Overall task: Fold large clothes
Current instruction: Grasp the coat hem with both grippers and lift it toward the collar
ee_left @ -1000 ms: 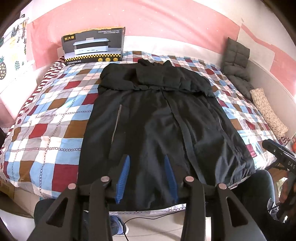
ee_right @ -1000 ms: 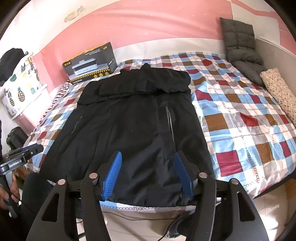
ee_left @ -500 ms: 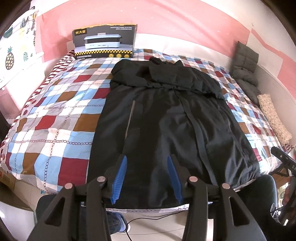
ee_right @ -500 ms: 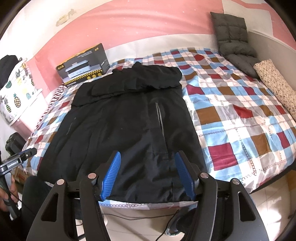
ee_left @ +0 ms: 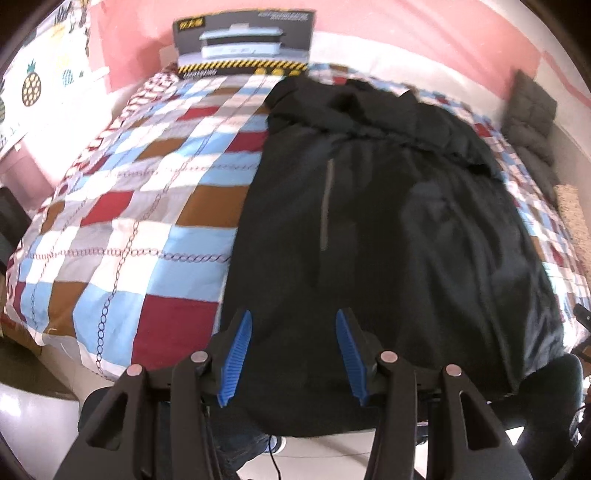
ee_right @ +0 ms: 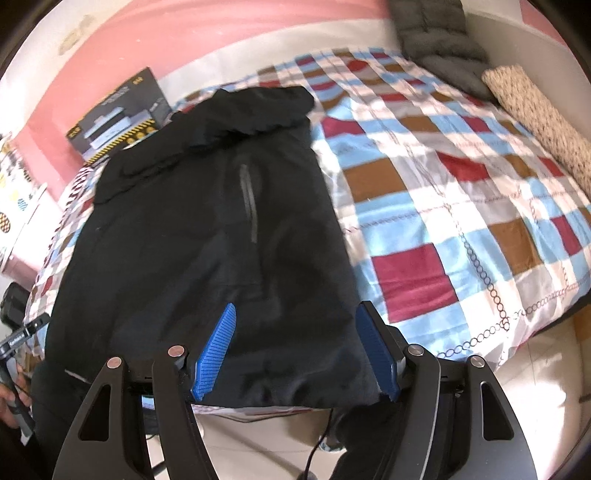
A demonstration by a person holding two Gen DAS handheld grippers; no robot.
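A large black coat [ee_left: 388, 221] lies flat on a checked bedspread [ee_left: 147, 206], hem toward me, with its sleeves and hood folded over the top. It also shows in the right wrist view [ee_right: 207, 251]. My left gripper [ee_left: 293, 317] is open over the coat's left hem corner. My right gripper [ee_right: 295, 310] is open over the right hem corner, holding nothing. The bedspread shows in the right wrist view too [ee_right: 461, 192].
A dark appliance box [ee_left: 243, 40] stands at the head of the bed. Grey cushions [ee_right: 436, 33] and a speckled bolster [ee_right: 539, 114] lie along the right wall. The bed's near edge drops to a pale tiled floor [ee_right: 535, 369].
Both grippers have moved forward and down toward the coat's hem, the left shifting toward its left corner and the right toward its right corner. Both stay open.
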